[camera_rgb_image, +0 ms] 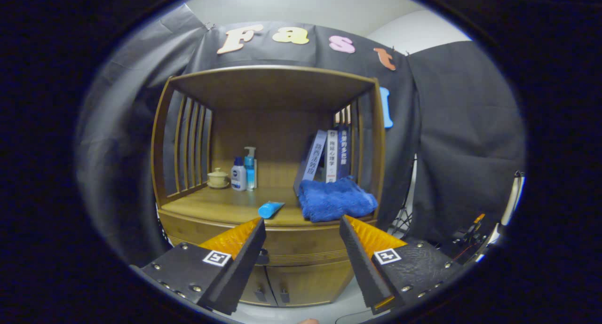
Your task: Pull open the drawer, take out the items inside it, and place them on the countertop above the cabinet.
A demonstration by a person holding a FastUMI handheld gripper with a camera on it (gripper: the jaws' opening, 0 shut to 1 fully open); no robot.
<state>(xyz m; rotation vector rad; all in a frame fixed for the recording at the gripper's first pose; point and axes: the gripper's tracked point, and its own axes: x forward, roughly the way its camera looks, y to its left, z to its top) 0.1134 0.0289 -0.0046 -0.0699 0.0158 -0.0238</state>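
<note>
A wooden cabinet point(188, 230) stands ahead with a slatted open shelf above its countertop point(221, 204). The drawer front point(301, 249) below the countertop sits flush and closed, right between my fingers. My gripper point(302, 225) is open and holds nothing, a short way in front of the drawer. A blue tube point(270, 209) lies on the countertop near its front edge, just beyond the left finger. A folded blue towel point(335, 199) rests beside it, beyond the right finger.
At the back of the countertop stand a small lidded cup point(217, 177), a white bottle point(238, 174) and a pump bottle point(249, 168). Several books point(329, 155) lean behind the towel. Two cabinet doors point(273, 286) sit under the drawer. Tripod legs and cables point(400, 223) crowd the right.
</note>
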